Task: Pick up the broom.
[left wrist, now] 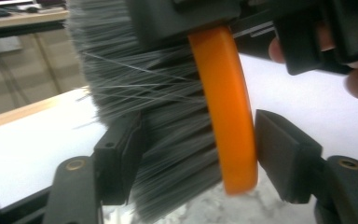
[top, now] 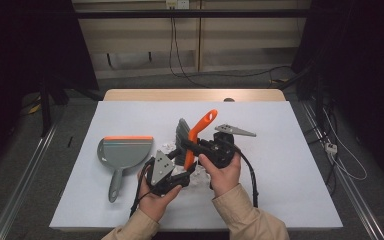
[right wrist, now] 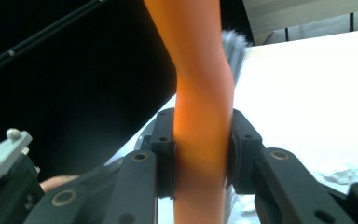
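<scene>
Left of the brush, the grey dustpan (top: 121, 156) lies flat on the white table (top: 290, 165), its orange-edged lip toward the far side and its handle toward me, well apart from the brush. Next to the right comes my left gripper (top: 179, 174), just below the brush. Its jaws stand partly open around the brush's lower end: in the left gripper view one pad sits in the grey bristles (left wrist: 135, 98) and the other stands just beside the orange handle (left wrist: 226, 116), with a sliver of gap, so I am not clamping it. The brush (top: 195, 137) itself is held above the table's middle, bristles to the left, orange handle slanting up and to the right. Right of it, my right gripper (top: 192, 146) has its jaws closed firmly on the orange handle; in the right gripper view both pads (right wrist: 165, 154) press into it from either side. White crumbs (top: 168, 146) lie scattered on the table just under the brush.
</scene>
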`<state>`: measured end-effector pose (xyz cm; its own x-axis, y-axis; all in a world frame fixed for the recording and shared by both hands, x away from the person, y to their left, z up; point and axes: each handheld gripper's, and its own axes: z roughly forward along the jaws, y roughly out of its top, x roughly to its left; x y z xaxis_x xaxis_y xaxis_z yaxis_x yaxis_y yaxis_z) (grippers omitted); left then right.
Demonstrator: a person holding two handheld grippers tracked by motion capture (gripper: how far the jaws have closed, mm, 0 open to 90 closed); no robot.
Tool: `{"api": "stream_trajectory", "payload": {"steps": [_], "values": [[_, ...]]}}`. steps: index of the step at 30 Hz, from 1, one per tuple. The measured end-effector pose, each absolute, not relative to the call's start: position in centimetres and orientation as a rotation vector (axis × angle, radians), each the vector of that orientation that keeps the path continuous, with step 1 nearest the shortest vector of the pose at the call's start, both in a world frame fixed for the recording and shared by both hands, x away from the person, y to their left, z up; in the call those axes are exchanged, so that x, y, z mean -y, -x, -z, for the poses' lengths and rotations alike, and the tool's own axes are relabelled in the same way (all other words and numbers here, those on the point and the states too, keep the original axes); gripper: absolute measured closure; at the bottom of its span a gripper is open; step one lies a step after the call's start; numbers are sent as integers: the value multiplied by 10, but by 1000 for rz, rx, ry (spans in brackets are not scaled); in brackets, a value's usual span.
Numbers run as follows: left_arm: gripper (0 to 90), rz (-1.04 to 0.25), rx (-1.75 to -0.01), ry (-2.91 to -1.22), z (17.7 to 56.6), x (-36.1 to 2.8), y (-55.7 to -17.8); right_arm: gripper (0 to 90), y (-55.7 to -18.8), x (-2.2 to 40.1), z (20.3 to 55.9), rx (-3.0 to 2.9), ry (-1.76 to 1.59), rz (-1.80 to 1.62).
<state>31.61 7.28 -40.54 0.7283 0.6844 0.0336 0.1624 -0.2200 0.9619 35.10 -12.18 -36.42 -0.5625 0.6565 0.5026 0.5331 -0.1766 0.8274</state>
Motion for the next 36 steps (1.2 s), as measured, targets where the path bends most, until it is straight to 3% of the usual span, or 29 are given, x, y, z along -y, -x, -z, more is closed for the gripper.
{"api": "stream_trajectory", "payload": {"steps": [3, 10, 23, 36], "values": [[260, -515, -693, -1730, 404, -78, -317, 693, -352, 129, 361, -1932, -1407, -1869], [194, -501, -693, -1712, 397, -91, -321, 694, -353, 160, 354, -1950, -1370, -1766], [162, -464, -680, -1685, 384, -117, -324, 694, -349, 232, 350, -2013, -1431, -1590], [152, -492, -720, -1678, 382, -151, -327, 695, -354, 259, 362, -2203, -1516, -1285]]}}
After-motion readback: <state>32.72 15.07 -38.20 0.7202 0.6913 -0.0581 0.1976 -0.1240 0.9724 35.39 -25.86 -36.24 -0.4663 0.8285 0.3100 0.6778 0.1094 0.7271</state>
